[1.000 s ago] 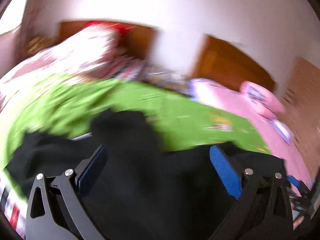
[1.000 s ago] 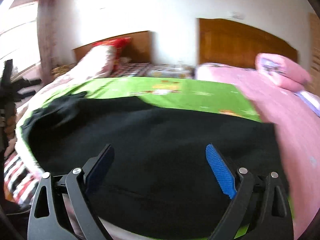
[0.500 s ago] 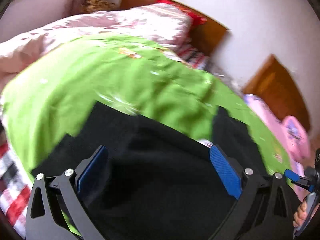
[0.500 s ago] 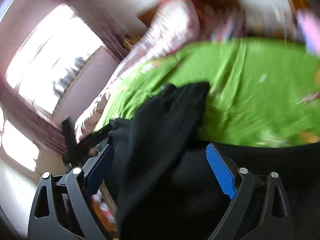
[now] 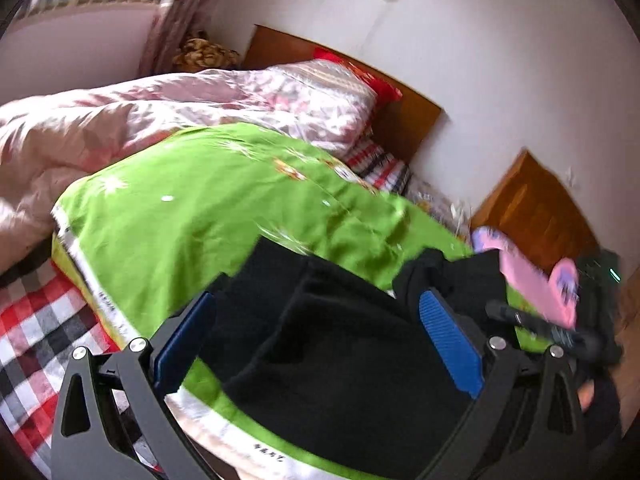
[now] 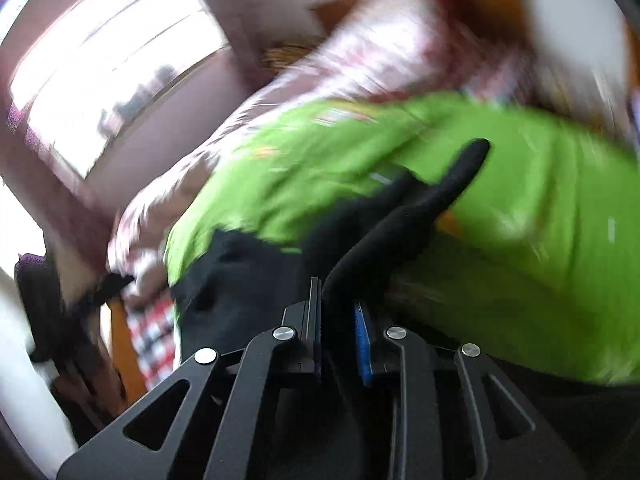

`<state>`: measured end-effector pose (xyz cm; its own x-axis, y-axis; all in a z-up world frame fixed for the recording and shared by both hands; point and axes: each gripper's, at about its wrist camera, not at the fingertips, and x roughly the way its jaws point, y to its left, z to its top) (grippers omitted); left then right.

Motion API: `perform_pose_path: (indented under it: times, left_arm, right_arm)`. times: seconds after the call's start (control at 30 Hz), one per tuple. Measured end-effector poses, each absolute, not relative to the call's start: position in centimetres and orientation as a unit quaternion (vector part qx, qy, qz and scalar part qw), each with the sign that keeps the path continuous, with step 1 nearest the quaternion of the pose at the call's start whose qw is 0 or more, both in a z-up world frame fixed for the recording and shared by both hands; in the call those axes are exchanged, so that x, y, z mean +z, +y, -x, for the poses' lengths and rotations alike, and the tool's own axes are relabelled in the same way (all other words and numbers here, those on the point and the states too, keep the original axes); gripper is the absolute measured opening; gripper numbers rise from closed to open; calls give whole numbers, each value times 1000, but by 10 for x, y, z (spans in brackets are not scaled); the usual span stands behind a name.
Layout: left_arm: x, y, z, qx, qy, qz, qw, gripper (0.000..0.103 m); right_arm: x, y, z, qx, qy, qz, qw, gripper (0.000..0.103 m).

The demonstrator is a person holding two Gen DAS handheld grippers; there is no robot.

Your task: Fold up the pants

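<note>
The green sheet [image 5: 208, 216] ran wide beyond the black pants [image 5: 340, 344], which lay along its near edge; small print on the white border was too blurred to read. My left claw [image 5: 316, 344] tilted down over the pants, jaws spread wide, clutching nothing. My right claw [image 6: 340, 320] had just been closing and pinched a fold of the pants [image 6: 400, 216] between its pads.

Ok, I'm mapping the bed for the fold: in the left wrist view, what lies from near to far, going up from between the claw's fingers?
black pants → green sheet → pink floral quilt → wooden headboard → white wall
</note>
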<state>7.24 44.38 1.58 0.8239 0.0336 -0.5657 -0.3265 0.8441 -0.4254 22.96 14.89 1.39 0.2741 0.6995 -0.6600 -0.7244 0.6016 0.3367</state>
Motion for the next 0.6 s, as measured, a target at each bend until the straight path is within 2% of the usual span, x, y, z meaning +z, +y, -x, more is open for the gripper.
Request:
perform_pose_path:
  times: [0.07,0.2,0.3,0.47,0.6]
  left_arm:
    - [11,454,-64,111,277,283,912,101]
    - [-21,475,-50,131,305,340,880,101]
    - [-35,480,-37,142,324,340,872,101]
    - [-51,482,-31,108,323,370,864,101]
    - [-50,476,-26,94,314,372,869,101]
  right_arm:
    - [26,177,-196,506,379,35,774,29]
    - [15,222,-158,612,425,63,664,29]
    - [12,216,-149,624,421,71,655,29]
    - [9,198,-169,600,436,10,671,29]
    - [19,148,-171,569,398,-22,719,29]
